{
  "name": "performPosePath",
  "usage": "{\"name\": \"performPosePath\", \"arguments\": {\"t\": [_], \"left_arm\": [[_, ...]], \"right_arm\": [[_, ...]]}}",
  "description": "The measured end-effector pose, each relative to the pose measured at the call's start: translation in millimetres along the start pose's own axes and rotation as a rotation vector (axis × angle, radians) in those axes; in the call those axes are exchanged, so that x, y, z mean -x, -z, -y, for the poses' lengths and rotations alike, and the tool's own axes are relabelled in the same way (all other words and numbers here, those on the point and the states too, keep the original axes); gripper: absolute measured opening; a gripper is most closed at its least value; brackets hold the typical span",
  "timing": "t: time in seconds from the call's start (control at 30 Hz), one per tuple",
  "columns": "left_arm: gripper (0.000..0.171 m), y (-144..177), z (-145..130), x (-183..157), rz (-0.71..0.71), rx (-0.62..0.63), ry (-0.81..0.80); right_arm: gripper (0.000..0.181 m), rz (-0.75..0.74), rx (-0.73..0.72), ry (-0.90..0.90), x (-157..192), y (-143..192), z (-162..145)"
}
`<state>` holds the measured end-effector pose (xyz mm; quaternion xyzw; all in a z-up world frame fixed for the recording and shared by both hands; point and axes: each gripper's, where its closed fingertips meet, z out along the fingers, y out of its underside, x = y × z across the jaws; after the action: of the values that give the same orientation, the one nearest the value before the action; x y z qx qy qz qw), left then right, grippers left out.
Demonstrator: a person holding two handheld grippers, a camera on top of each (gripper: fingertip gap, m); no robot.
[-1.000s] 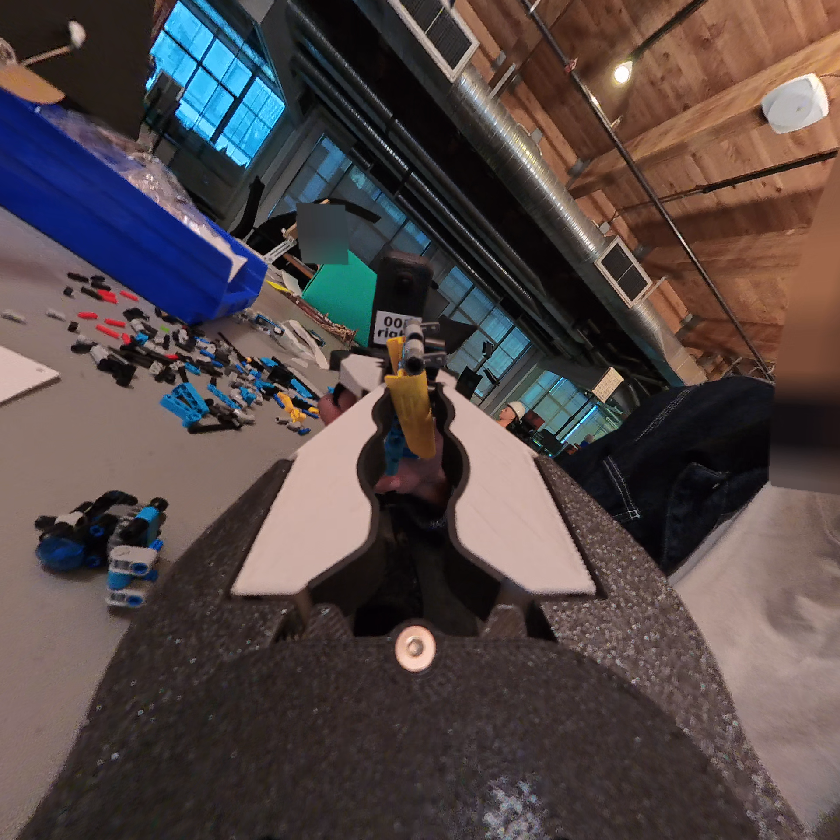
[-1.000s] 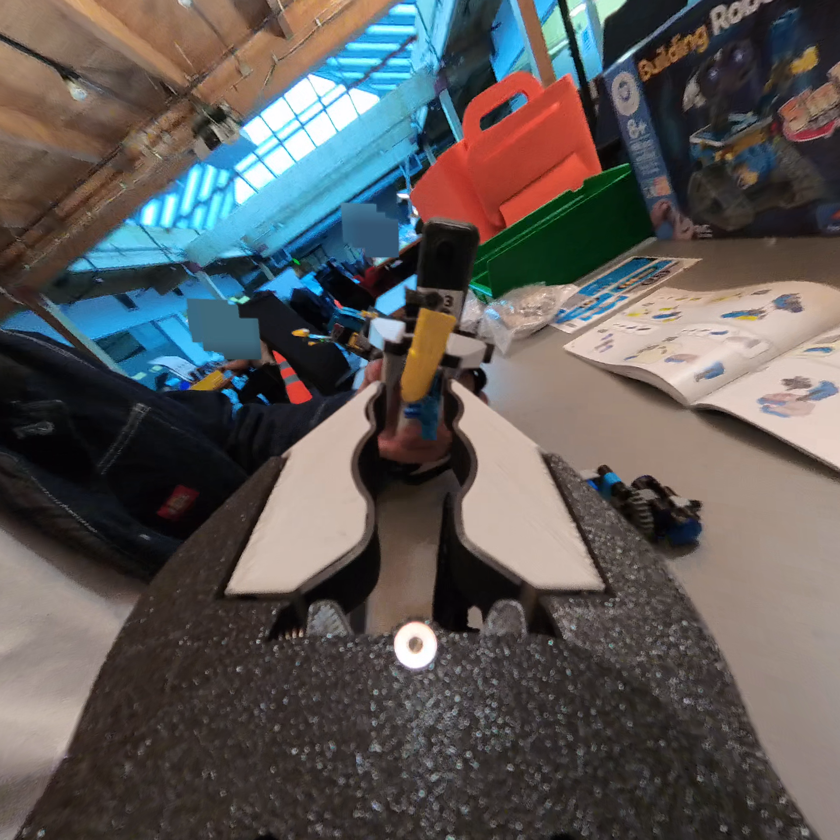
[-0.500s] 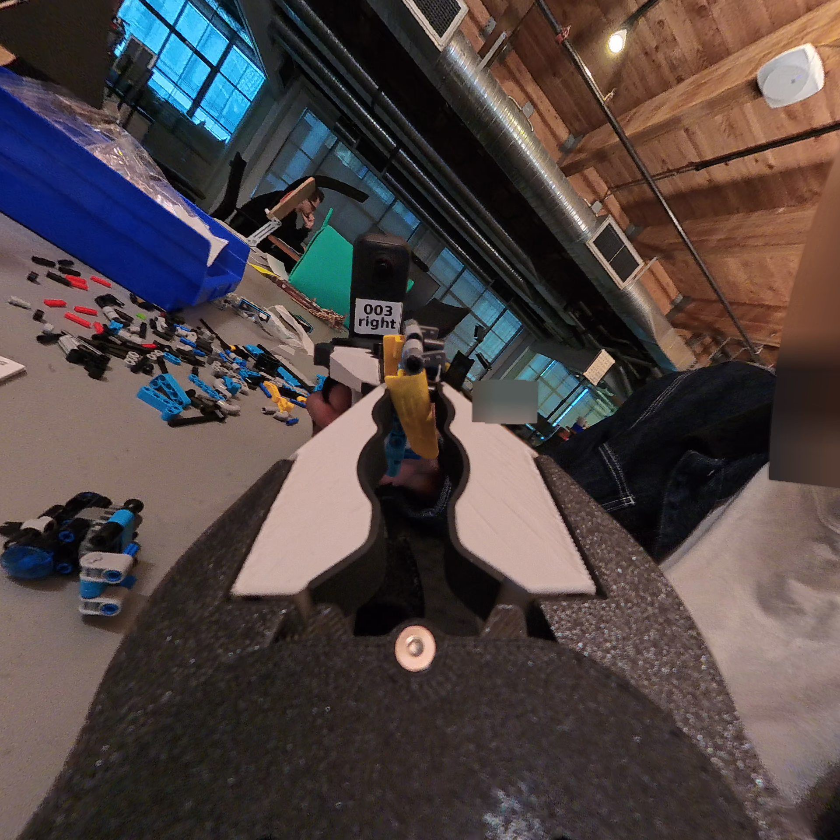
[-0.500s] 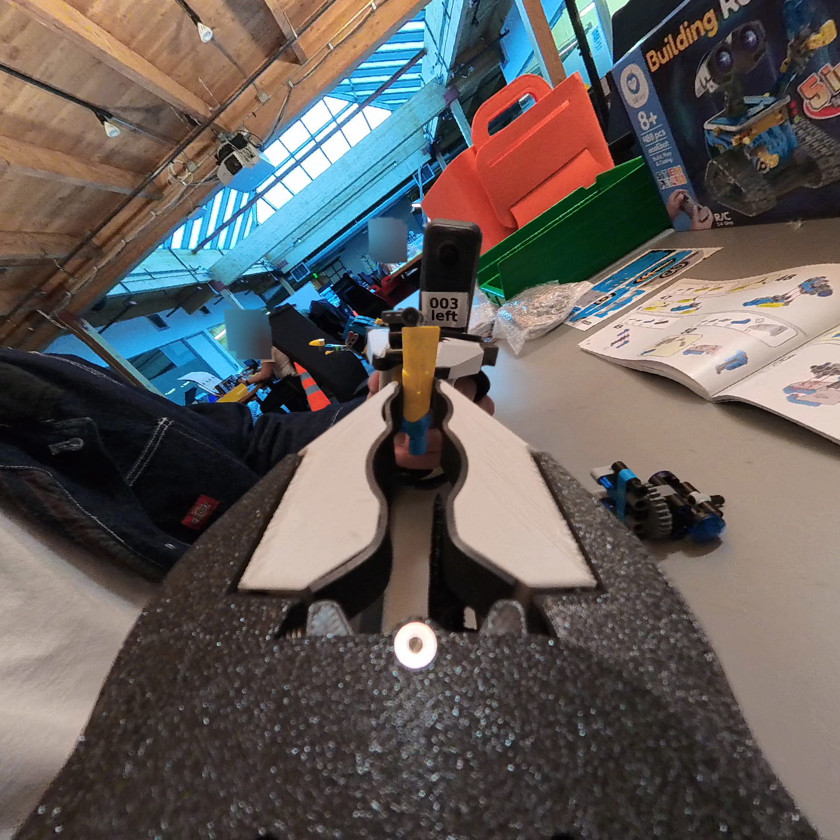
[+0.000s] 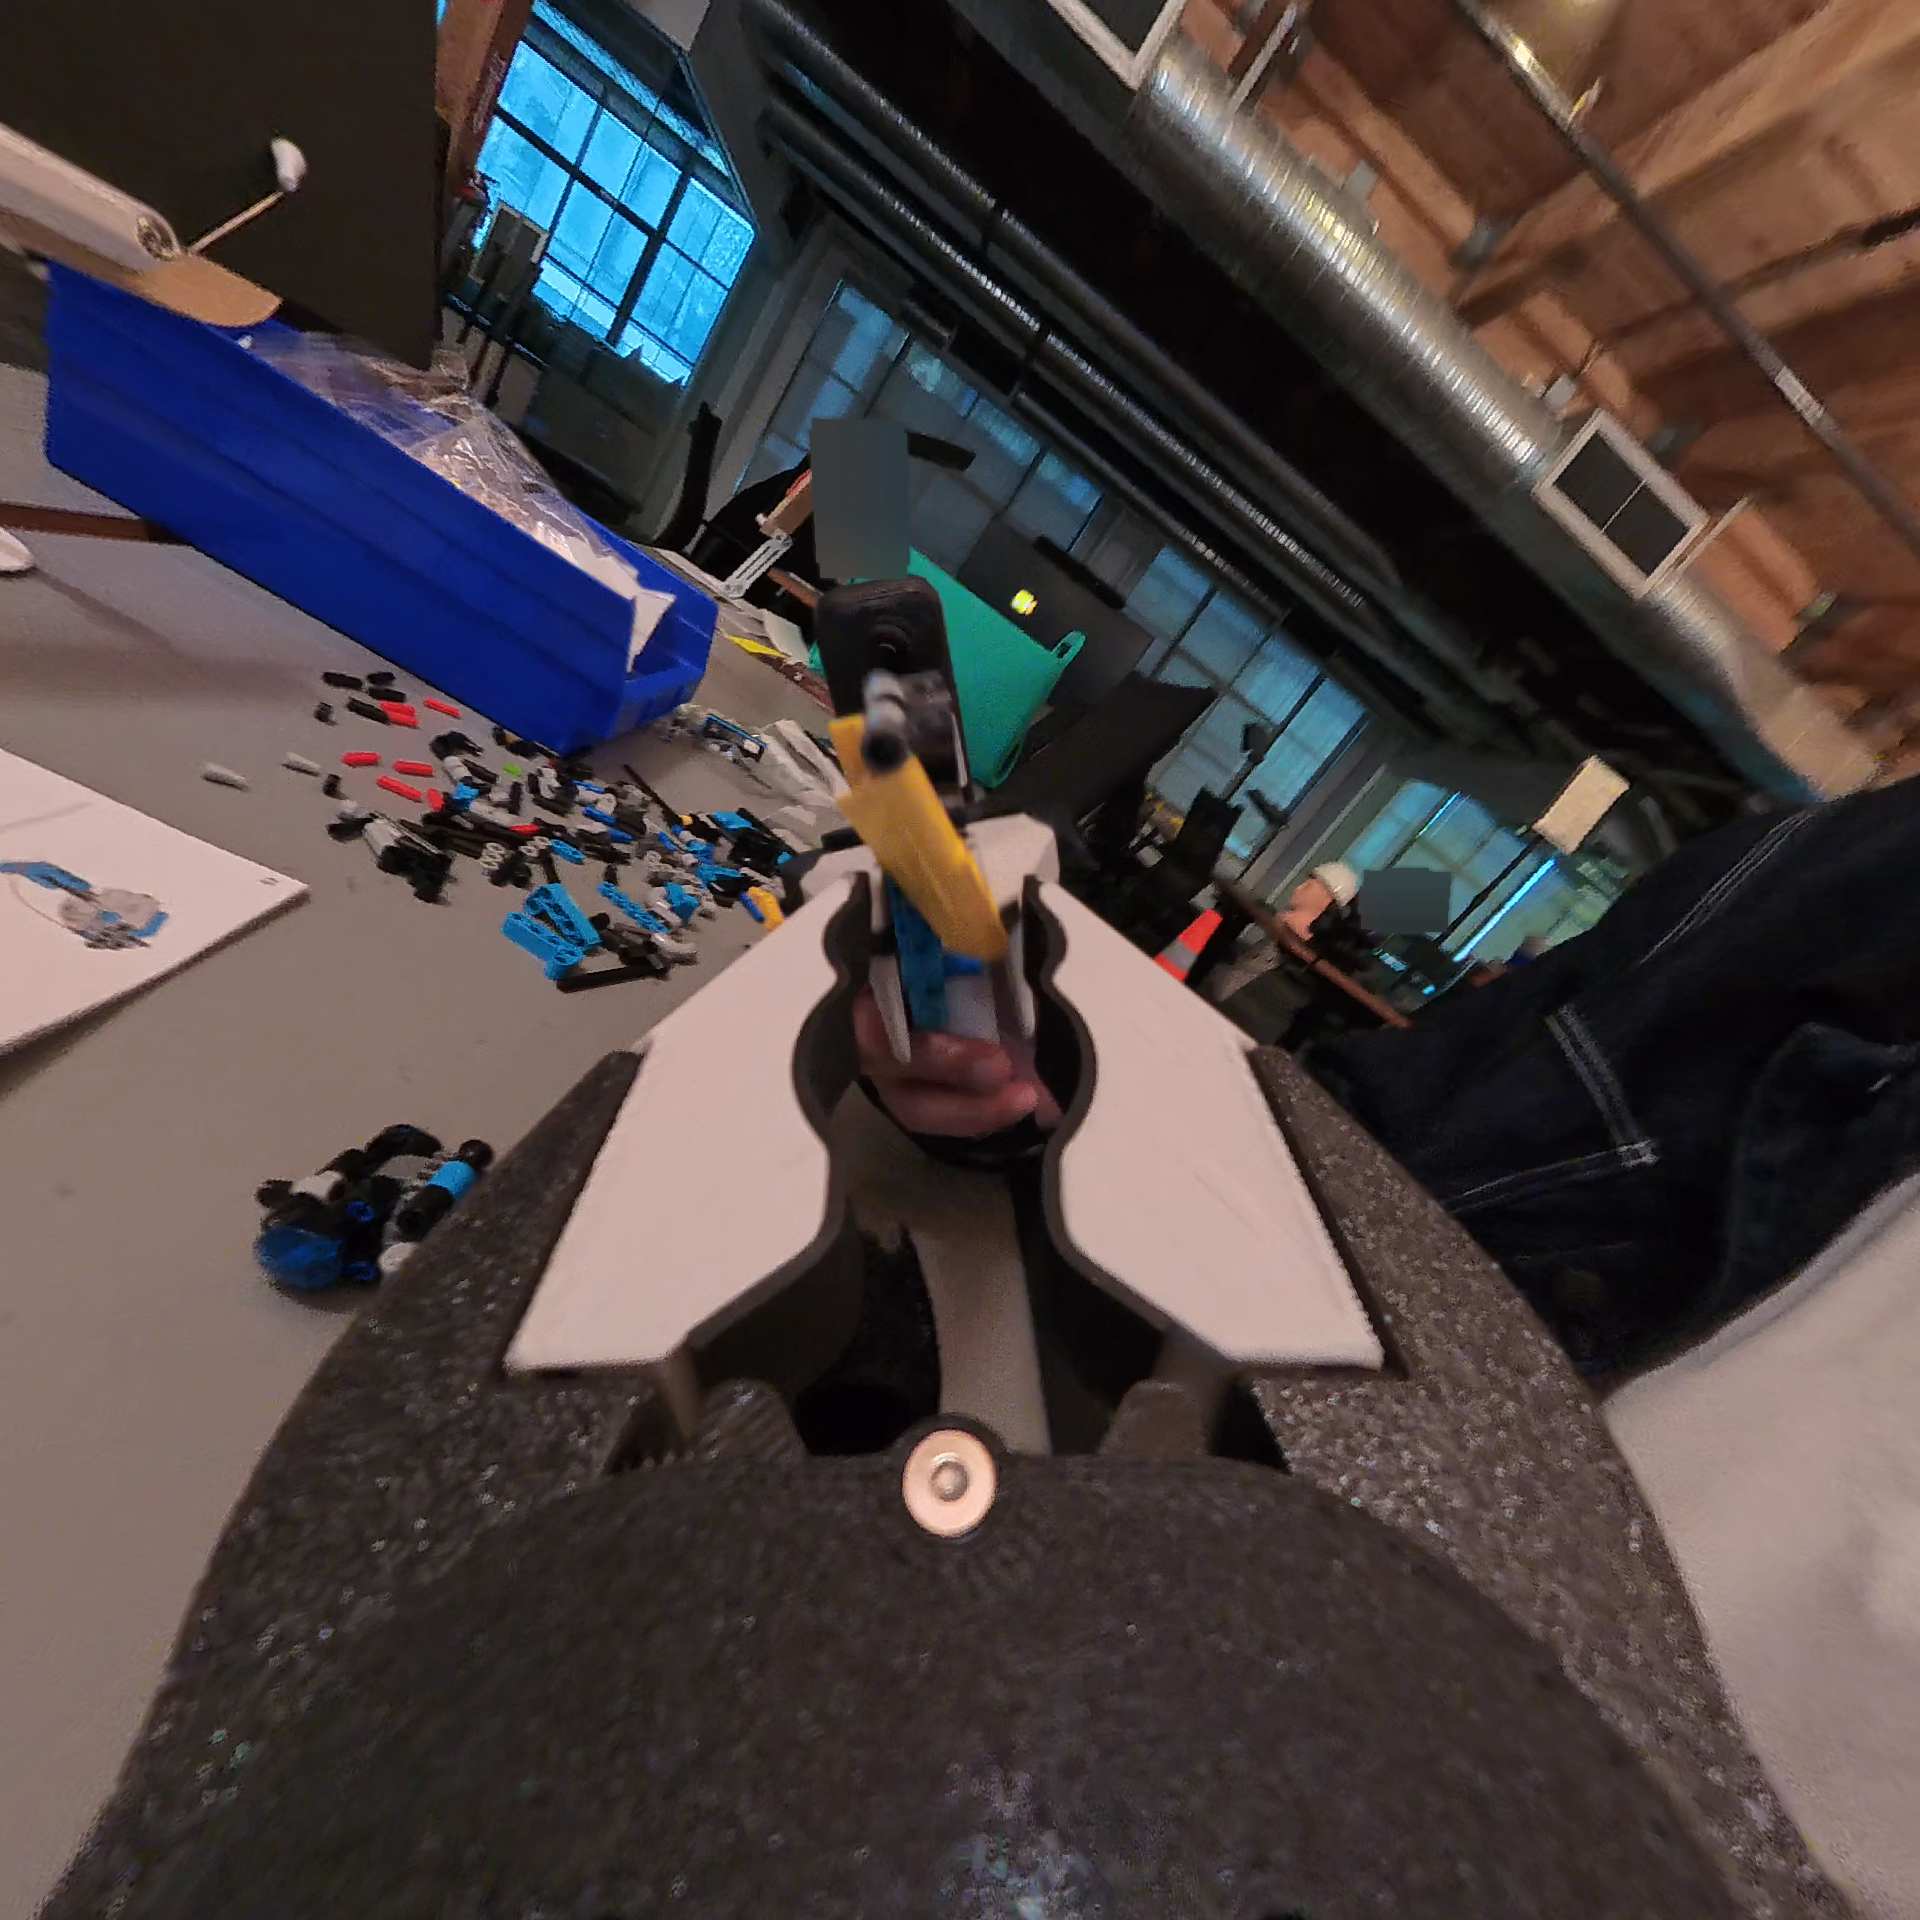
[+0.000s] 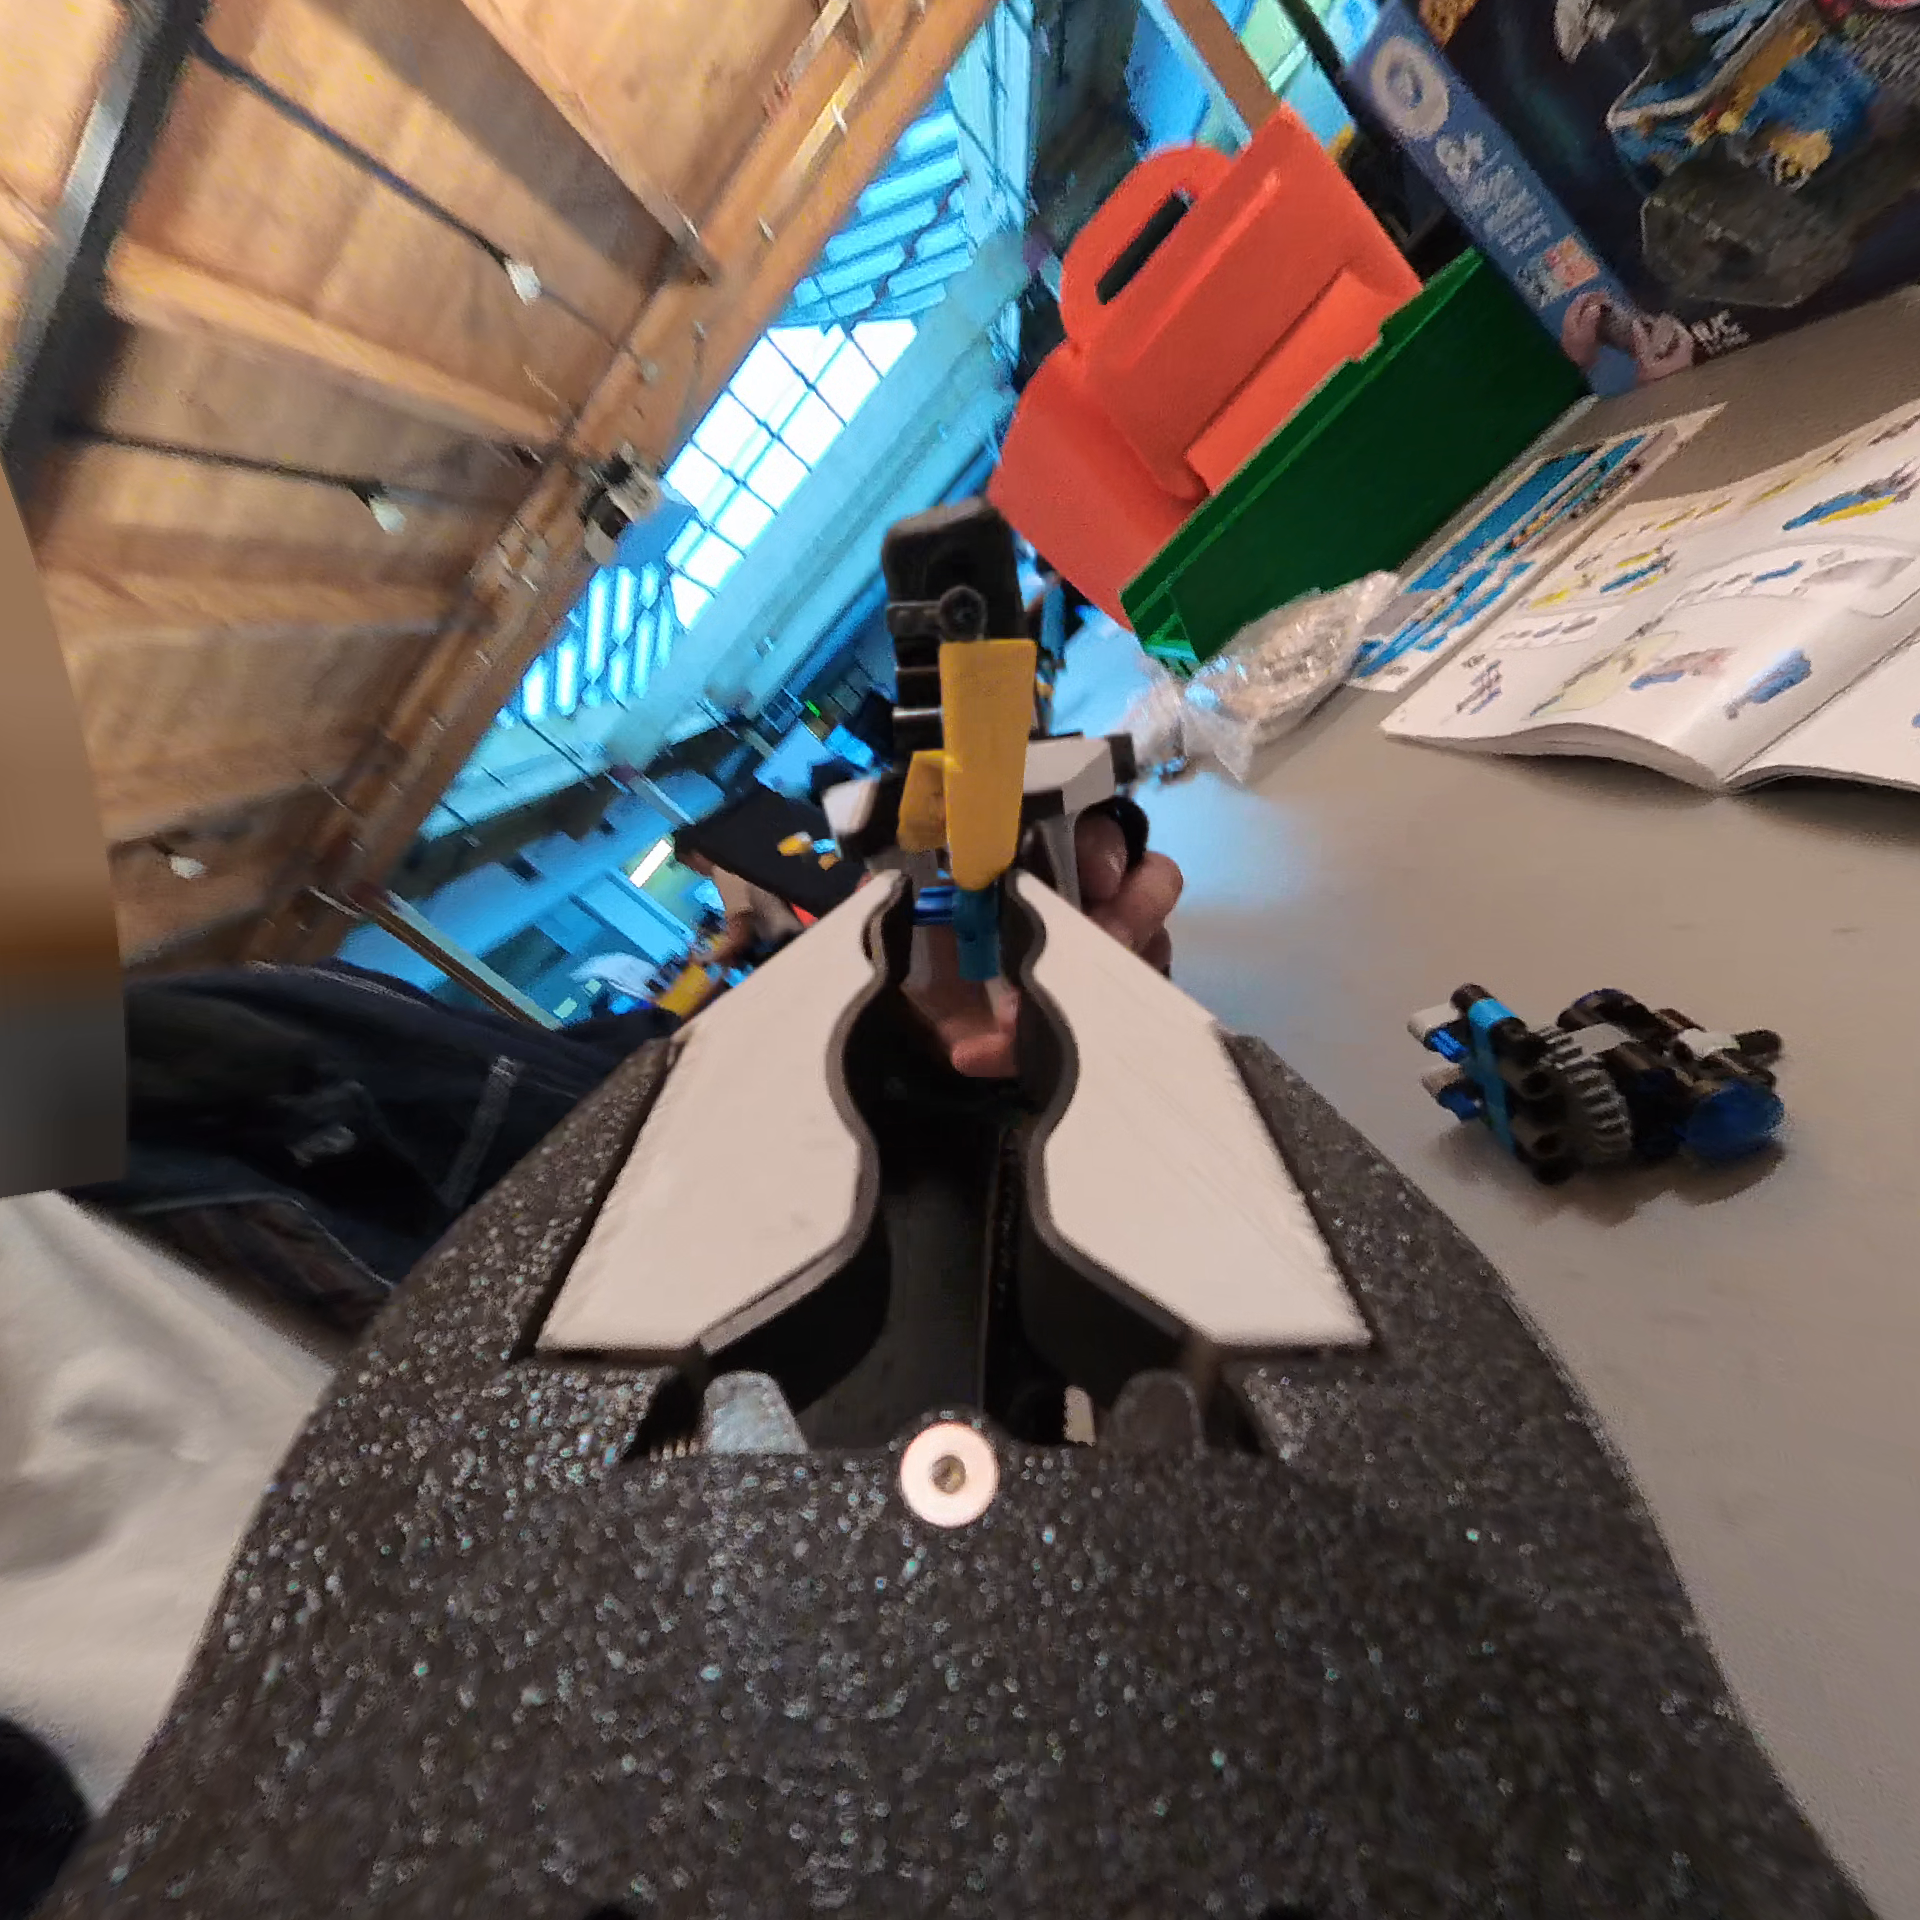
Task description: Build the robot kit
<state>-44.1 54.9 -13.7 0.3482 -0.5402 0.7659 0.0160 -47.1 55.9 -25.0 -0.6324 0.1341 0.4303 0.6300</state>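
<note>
A small brick assembly with a yellow panel [image 5: 914, 842] and a blue beam [image 5: 925, 966] is held in the air between my two grippers, which face each other. My left gripper [image 5: 940, 899] is shut on its near end. In the right wrist view the same yellow panel [image 6: 982, 748] and a blue pin [image 6: 977, 925] stand between the tips of my right gripper [image 6: 956, 899], which is shut on it. Each view shows the other gripper's black camera just behind the assembly, and a hand on its grip.
Loose black, blue and red pieces [image 5: 582, 831] lie before a blue bin [image 5: 364, 499]. A black and blue sub-assembly [image 6: 1600, 1081] sits on the grey table. An open instruction booklet [image 6: 1714, 644], a green bin [image 6: 1351, 509], an orange case [image 6: 1195, 343] and a dark denim sleeve [image 5: 1662, 1039] are nearby.
Both grippers have turned and tilted together with the assembly still between them. The yellow panel now leans more in the left wrist view, and both views are blurred by motion.
</note>
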Motion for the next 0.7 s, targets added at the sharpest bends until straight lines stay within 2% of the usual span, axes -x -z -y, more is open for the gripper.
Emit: {"name": "performPosePath", "arguments": {"t": [0.07,0.27,0.37,0.6,0.7], "left_arm": [[0.028,2,3,-2,-0.006,-0.012,-0.016],[0.027,5,10,-5,-0.064,-0.059,0.063],[0.017,5,9,-5,-0.048,-0.054,0.014],[0.017,5,8,-6,0.028,-0.036,-0.168],[0.017,5,8,-6,0.036,-0.031,-0.184]], "right_arm": [[0.015,0.044,-0.040,-0.029,5,6,8],[0.015,-0.021,0.016,0.056,2,0,-1],[0.015,0.017,0.019,0.022,6,-1,-3],[0.015,0.086,0.011,-0.041,13,-1,-2],[0.015,0.087,0.012,-0.033,14,-1,-2]]}}
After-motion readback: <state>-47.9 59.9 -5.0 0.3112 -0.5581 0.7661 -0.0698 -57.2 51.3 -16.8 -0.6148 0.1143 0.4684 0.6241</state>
